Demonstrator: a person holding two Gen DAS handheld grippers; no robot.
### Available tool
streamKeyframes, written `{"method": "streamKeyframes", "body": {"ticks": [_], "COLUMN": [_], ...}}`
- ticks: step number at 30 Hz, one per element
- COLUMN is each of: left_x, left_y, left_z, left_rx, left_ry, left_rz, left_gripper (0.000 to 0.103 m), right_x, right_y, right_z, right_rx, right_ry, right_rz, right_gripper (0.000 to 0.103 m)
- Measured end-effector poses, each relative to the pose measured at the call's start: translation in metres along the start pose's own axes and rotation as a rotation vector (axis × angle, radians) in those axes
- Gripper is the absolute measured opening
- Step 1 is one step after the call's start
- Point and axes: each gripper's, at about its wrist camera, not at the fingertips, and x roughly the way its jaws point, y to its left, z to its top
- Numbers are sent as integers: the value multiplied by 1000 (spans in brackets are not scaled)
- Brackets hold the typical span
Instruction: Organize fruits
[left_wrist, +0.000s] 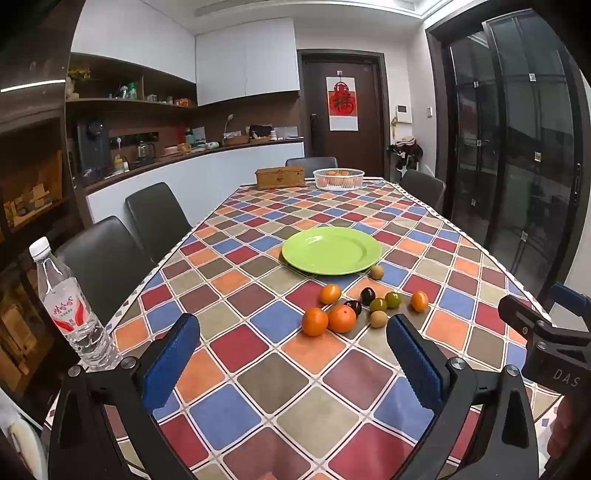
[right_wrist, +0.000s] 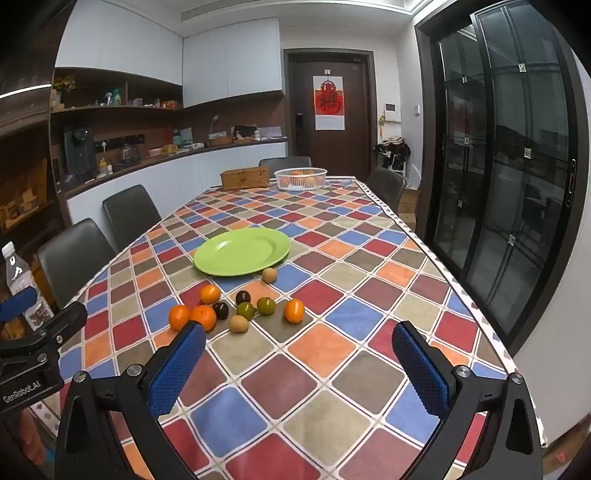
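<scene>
Dining room, checkered tablecloth (left_wrist: 258, 373): green plate (left_wrist: 331, 250) bare at mid-table, all loose fruits (left_wrist: 354, 304) clustered on the cloth just near of it, left gripper (left_wrist: 293, 360) and right gripper (right_wrist: 299, 363) both spread wide, holding nothing — sorting apparently not begun.

Dining room/kitchen combo. Long table (left_wrist: 258, 369) under a checked multicolour cloth, dark padded chairs (left_wrist: 155, 218) along the left side and far end. Left wall: white counter (left_wrist: 207, 162) with clutter, wood shelves (left_wrist: 122, 99), white upper cabinets (left_wrist: 245, 59). Dark brown door (left_wrist: 341, 110) at the back with a red-and-white hanging (left_wrist: 342, 103). Right side: black-framed glass sliding doors (left_wrist: 509, 155). White ceiling and walls.
</scene>
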Motion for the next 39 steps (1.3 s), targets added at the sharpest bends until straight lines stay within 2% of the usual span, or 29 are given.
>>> {"method": "streamKeyframes", "body": {"ticks": [11, 39], "left_x": [-1, -9], "left_y": [-1, 2], "left_z": [1, 3], "left_rx": [-7, 8], "left_ry": [-3, -20], "left_rz": [18, 5], "left_gripper": [103, 103], "right_x": [0, -3], "right_y": [0, 4], "right_z": [0, 1], "right_rx": [2, -4], "right_ry": [5, -2], "right_rz": [1, -2], "right_gripper": [102, 102]}}
